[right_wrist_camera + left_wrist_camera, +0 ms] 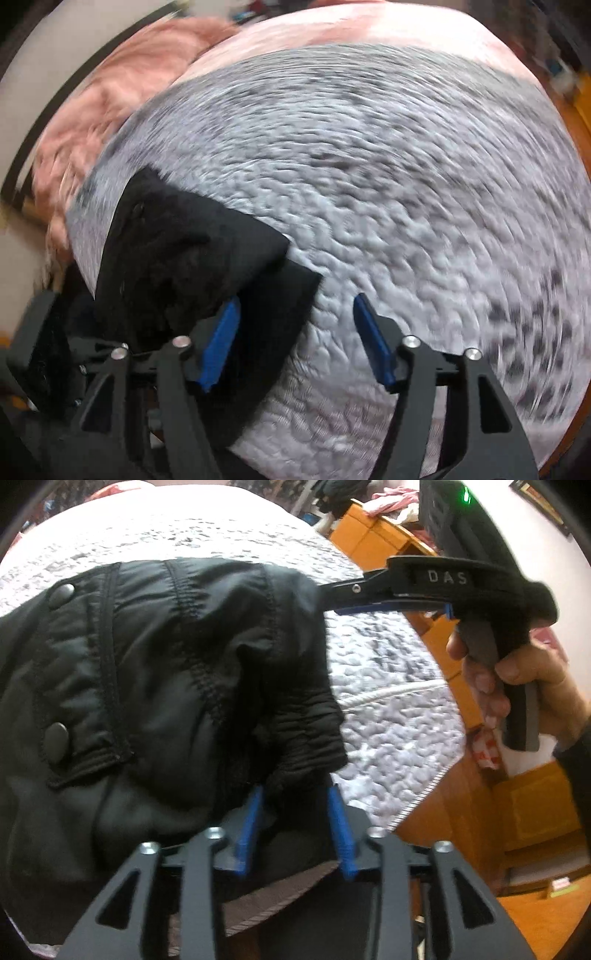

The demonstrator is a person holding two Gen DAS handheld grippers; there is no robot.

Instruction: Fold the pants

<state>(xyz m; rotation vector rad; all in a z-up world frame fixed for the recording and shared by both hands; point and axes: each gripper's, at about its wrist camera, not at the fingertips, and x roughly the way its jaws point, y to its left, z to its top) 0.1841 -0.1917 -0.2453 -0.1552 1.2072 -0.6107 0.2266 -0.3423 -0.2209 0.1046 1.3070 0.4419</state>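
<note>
Black pants [155,686] with snap buttons lie bunched on the grey-white quilt [388,709]. My left gripper [295,805] has its blue pads around the elastic waistband edge, pinching the fabric. My right gripper [295,314] is open and empty over the quilt [369,184], with the folded black pants [177,266] just left of its left pad. In the left wrist view the right gripper [332,594] hovers at the far right edge of the pants, held by a hand. The right wrist view is motion-blurred.
A pink blanket [122,99] lies at the far left of the bed. Orange wooden furniture [373,535] and an orange floor [535,812] lie beyond the bed's right edge, with clothes piled at the back.
</note>
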